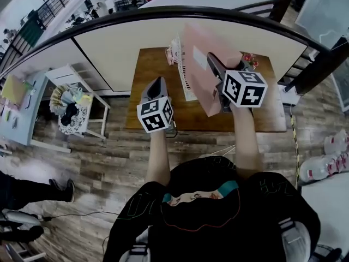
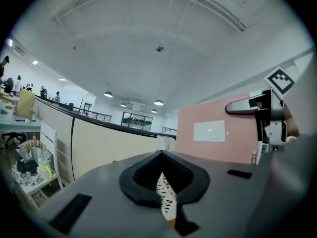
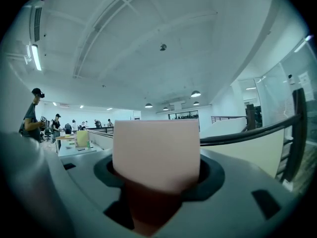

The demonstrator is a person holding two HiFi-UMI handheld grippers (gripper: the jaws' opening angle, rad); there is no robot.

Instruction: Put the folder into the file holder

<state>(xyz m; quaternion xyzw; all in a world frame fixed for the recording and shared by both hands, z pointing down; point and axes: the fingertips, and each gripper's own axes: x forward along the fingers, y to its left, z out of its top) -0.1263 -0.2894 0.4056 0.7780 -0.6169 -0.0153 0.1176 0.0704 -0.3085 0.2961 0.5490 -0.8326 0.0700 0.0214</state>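
A pink folder (image 1: 197,64) with a white label stands upright above the brown wooden table (image 1: 272,121), and my right gripper (image 1: 216,70) is shut on it. In the right gripper view the pink folder (image 3: 156,152) fills the space between the jaws. The left gripper view shows the folder (image 2: 213,133) to the right with the right gripper (image 2: 243,106) clamped on its upper edge. A white perforated file holder (image 1: 179,56) stands on the table just left of the folder. My left gripper (image 1: 157,86) hovers at the table's near left edge, shut and holding nothing.
A small pink-flowered item (image 1: 248,59) sits at the table's far right corner. Beyond the table, a curved parapet wall with a dark rail (image 1: 163,12) runs across. A white rack (image 1: 73,102) holding odds and ends stands at the left. White shoes (image 1: 327,157) lie on the floor at the right.
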